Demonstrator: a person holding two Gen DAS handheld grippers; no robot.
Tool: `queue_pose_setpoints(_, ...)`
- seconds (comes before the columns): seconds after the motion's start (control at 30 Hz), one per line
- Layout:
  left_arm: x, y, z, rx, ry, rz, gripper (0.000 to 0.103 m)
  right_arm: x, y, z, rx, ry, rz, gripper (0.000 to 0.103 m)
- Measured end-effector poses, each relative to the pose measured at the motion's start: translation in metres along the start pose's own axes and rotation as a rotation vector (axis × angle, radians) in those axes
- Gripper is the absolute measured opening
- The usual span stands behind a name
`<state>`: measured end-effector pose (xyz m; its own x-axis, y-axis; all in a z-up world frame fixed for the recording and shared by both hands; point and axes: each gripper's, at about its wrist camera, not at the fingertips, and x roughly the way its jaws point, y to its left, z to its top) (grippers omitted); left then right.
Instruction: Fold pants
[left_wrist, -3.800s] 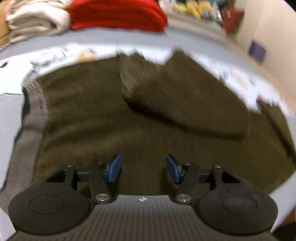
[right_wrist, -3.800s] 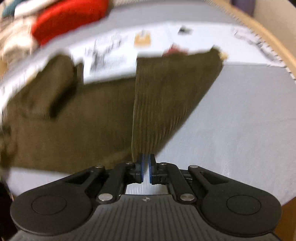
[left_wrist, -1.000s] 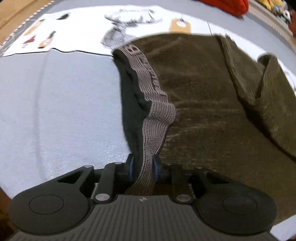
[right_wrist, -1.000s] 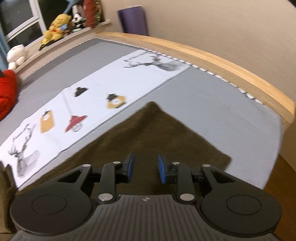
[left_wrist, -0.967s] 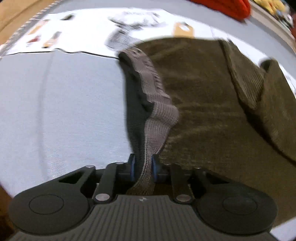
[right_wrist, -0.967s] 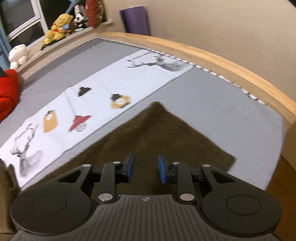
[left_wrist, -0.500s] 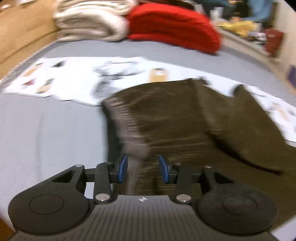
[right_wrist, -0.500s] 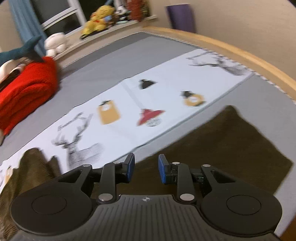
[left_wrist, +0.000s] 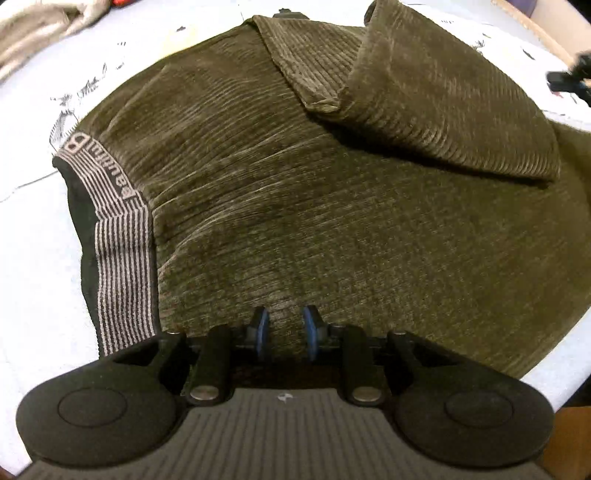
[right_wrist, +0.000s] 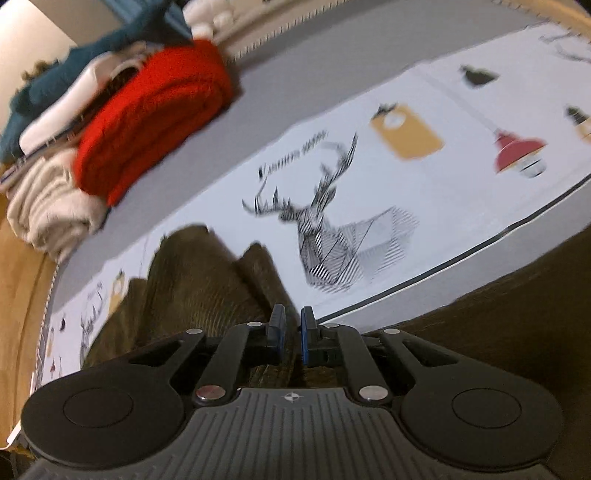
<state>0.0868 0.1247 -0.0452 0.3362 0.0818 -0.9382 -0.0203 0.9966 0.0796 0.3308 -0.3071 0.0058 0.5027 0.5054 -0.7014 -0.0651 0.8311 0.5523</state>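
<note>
Pants (left_wrist: 295, 206), olive corduroy, striped waistband, one leg folded over; both tongs parted, empty.

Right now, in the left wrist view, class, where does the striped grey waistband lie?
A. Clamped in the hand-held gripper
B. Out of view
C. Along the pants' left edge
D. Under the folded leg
C: the waistband runs down the left edge of the pants, apart from the open left hand-held gripper.
</note>
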Motion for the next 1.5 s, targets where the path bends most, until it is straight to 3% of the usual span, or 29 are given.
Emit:
queue_pose_setpoints(0.07, -0.002, -0.002, 0.0, -0.001, -0.004, 0.012, 0.025, 0.021, 0.004, 0.002, -0.002, 0.035, 0.002, 0.012)
queue_pose_setpoints(0.13, -0.001, -0.003, 0.001, -0.01, -0.003, 0.014, 0.025, 0.041, 0.009, 0.004, -0.025, 0.072, -0.003, 0.026)
queue_pose_setpoints(0.2, -0.001, -0.003, 0.001, -0.011, -0.001, 0.014, 0.025, 0.059, 0.015, 0.006, -0.061, 0.093, -0.012, 0.033)
queue_pose_setpoints(0.37, 0.007, 0.002, 0.004, -0.009, 0.002, 0.022, 0.025, 0.091, 0.019, 0.006, -0.131, 0.145, -0.014, 0.034)
queue_pose_setpoints(0.5, 0.008, 0.003, 0.005, -0.019, 0.002, 0.026, 0.025, 0.099, 0.028, 0.008, -0.203, 0.139, -0.014, 0.006)
queue_pose_setpoints(0.6, 0.006, 0.0, 0.004, -0.022, 0.004, 0.038, 0.025, 0.089, 0.03, 0.019, -0.219, 0.086, 0.033, 0.005)
queue_pose_setpoints(0.73, 0.004, -0.004, 0.001, -0.019, -0.002, 0.059, 0.025, 0.034, 0.004, 0.061, -0.029, -0.137, 0.144, 0.004)
queue_pose_setpoints(0.8, 0.003, -0.006, 0.0, -0.03, -0.003, 0.066, 0.024, 0.002, -0.02, 0.077, 0.055, -0.296, 0.121, 0.004)
queue_pose_setpoints(0.87, 0.003, -0.006, 0.001, -0.044, 0.007, 0.075, 0.024, -0.031, -0.057, 0.084, 0.197, -0.486, 0.0, 0.004)
queue_pose_setpoints(0.93, 0.004, -0.008, 0.006, -0.042, 0.027, 0.093, 0.025, -0.05, -0.1, 0.083, 0.345, -0.585, -0.221, 0.004)
queue_pose_setpoints(1.0, 0.003, -0.012, 0.016, -0.048, 0.055, 0.123, 0.026, -0.048, -0.137, 0.079, 0.437, -0.554, -0.355, 0.004)
queue_pose_setpoints(1.03, 0.003, -0.014, 0.023, -0.052, 0.061, 0.135, 0.027, -0.043, -0.153, 0.077, 0.472, -0.523, -0.354, 0.005)
queue_pose_setpoints(1.17, -0.009, -0.04, 0.063, -0.046, -0.032, 0.124, 0.032, -0.022, -0.19, 0.073, 0.516, -0.416, -0.302, 0.009)
queue_pose_setpoints(1.3, -0.017, -0.09, 0.117, 0.026, -0.177, 0.038, 0.041, -0.015, -0.213, 0.076, 0.55, -0.398, -0.227, 0.014)
queue_pose_setpoints(1.37, -0.015, -0.116, 0.143, 0.063, -0.238, -0.001, 0.053, -0.013, -0.219, 0.076, 0.585, -0.404, -0.204, 0.014)
queue_pose_setpoints(1.43, -0.006, -0.138, 0.165, 0.081, -0.264, -0.021, 0.061, -0.013, -0.225, 0.079, 0.625, -0.421, -0.187, 0.015)
queue_pose_setpoints(1.5, 0.01, -0.158, 0.184, 0.09, -0.264, -0.029, 0.062, -0.014, -0.228, 0.081, 0.645, -0.429, -0.165, 0.015)
